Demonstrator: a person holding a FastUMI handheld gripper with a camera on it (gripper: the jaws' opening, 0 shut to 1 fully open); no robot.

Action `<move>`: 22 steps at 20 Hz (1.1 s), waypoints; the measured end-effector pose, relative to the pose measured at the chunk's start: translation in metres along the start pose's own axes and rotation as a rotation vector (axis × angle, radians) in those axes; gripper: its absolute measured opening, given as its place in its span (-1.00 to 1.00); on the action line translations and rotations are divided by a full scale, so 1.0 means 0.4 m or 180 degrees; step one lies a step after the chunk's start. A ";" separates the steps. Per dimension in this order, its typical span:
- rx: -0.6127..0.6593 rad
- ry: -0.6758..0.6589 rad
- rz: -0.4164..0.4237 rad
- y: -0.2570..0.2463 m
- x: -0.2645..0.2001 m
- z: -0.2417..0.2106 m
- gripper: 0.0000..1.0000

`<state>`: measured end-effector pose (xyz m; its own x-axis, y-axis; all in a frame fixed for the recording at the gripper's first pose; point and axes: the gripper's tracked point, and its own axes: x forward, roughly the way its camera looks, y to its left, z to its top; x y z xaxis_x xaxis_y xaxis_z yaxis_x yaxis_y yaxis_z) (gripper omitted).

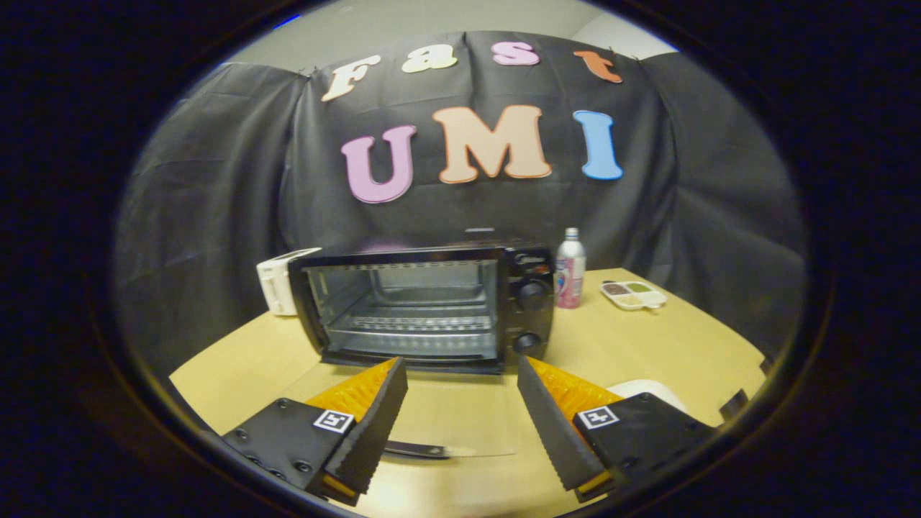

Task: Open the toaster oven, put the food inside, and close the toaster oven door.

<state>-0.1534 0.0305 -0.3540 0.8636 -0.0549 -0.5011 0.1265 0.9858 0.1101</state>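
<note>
Gripper view: tongs (pixel 462 410) spread apart, empty, above lowered clear glass door (pixel 432 424) on pale wooden desk (pixel 683 345); beyond, black toaster oven (pixel 424 306) open. Likely next: fetching food, perhaps white object (pixel 651 388) beside right finger.

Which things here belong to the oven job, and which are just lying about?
Job: toaster oven, its glass door folded down open; gripper, fingers open above the door; white plate beside the right finger.
Lying about: white toaster, bottle, divided dish.
</note>
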 end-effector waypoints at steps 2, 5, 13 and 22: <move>-0.0068 0.0025 -0.0155 -0.082 -0.007 0.007 0.93; -0.0201 0.0126 -0.0419 -0.211 -0.017 -0.007 0.93; -0.0113 0.0684 -0.0512 -0.351 -0.012 -0.159 0.94; 0.0058 0.1271 -0.0353 -0.355 0.045 -0.317 0.79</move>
<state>-0.2177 -0.0903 -0.4873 0.5876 -0.0914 -0.8039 0.2199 0.9743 0.0499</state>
